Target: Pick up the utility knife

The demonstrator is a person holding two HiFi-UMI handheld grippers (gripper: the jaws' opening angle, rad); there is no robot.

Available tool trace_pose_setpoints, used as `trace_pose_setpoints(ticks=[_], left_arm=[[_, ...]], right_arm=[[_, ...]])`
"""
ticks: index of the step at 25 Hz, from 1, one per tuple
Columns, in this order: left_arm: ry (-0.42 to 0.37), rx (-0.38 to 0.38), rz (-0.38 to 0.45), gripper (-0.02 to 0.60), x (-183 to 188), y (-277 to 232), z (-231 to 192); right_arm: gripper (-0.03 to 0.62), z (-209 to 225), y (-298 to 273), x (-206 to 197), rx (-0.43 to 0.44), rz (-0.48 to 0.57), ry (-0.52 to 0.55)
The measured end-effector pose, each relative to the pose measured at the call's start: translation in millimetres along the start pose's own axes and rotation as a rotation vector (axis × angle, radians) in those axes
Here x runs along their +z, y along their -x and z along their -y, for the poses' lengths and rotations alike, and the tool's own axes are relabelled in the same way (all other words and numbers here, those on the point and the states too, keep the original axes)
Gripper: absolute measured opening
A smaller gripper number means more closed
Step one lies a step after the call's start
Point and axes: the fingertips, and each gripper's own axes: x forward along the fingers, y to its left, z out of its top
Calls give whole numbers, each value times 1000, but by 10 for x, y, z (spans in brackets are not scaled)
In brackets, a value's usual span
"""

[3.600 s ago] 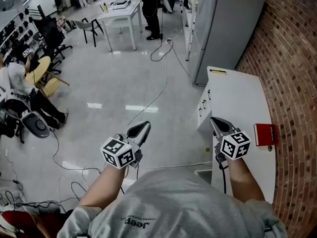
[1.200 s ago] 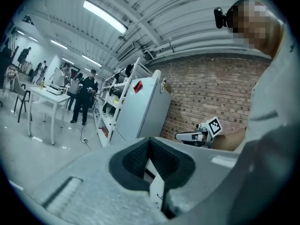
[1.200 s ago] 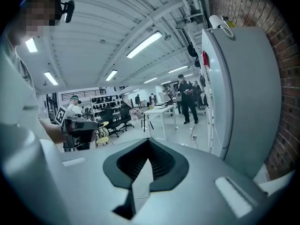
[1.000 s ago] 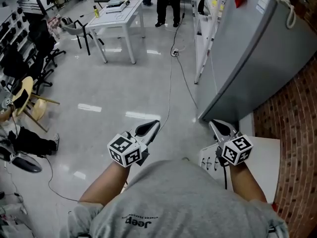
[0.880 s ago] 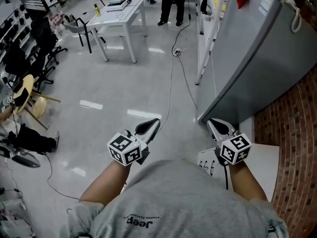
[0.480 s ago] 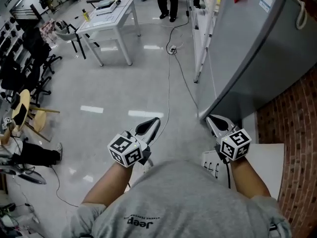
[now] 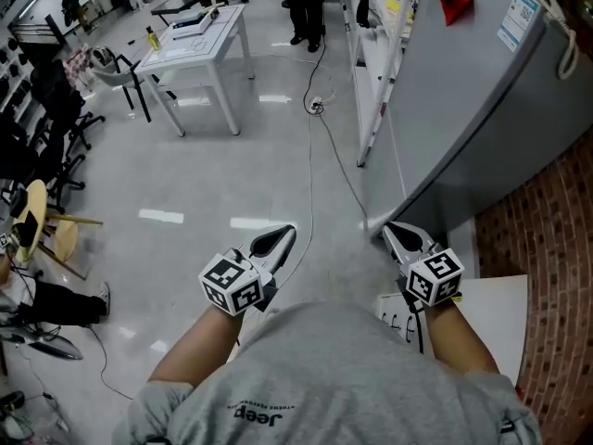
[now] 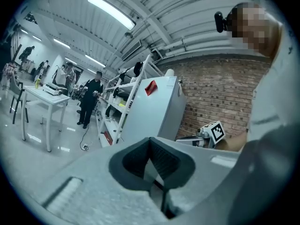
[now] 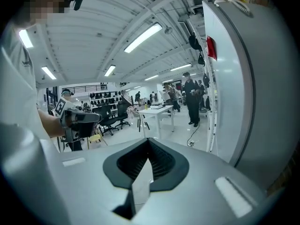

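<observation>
No utility knife shows in any view. In the head view my left gripper (image 7: 279, 240) is held out at waist height over the shiny grey floor, its jaws closed together and empty. My right gripper (image 7: 398, 235) is level with it, just in front of the corner of the tall grey fridge (image 7: 463, 109), also closed with nothing in it. In the left gripper view the left gripper (image 8: 150, 143) has its dark pads meeting in a line. The right gripper (image 9: 148, 145) looks the same in its own view. Each gripper view shows the other gripper off to the side.
A white cabinet (image 7: 489, 306) with drawer handles stands at my right against the brick wall (image 7: 567, 248). A white table (image 7: 199, 33) and people stand far ahead. A cable (image 7: 309, 156) runs across the floor. Chairs (image 7: 42, 221) line the left side.
The whole scene has slid as I walk; the grey fridge has come nearer on the right. The red box on the white cabinet top has left the view. Both grippers stay shut.
</observation>
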Motion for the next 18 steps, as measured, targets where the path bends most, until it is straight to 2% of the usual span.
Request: trace_pose_setpoints(ticks=[2,4,6,8,11,14,18], left_arm=[[2,7,2,-2,8,5,-31],[1,7,-2,-2,-1,-13,-31],[-3,-3,-17,-2,-41,-61,-4],[-7,-22,-40,-2,-103,-140,38],[-20,-66,-76,-2,-221,-349,134],[-29,-129,-114,-2,-382,-641,327],[-29,-219,-172,-2,-676,-1102,666]], right_arm=[[21,-10,-38,17,14,-8,10],[80,-52,-53,7,48,-28,30],[141,-91,-31,-16,80,-58,81],[173,-85,35,-47,92,-101,162],[192,62,187,-159,92,-164,264],[201,330,446,-370,58,-224,310],[207,791,938,-864,12,-355,364]])
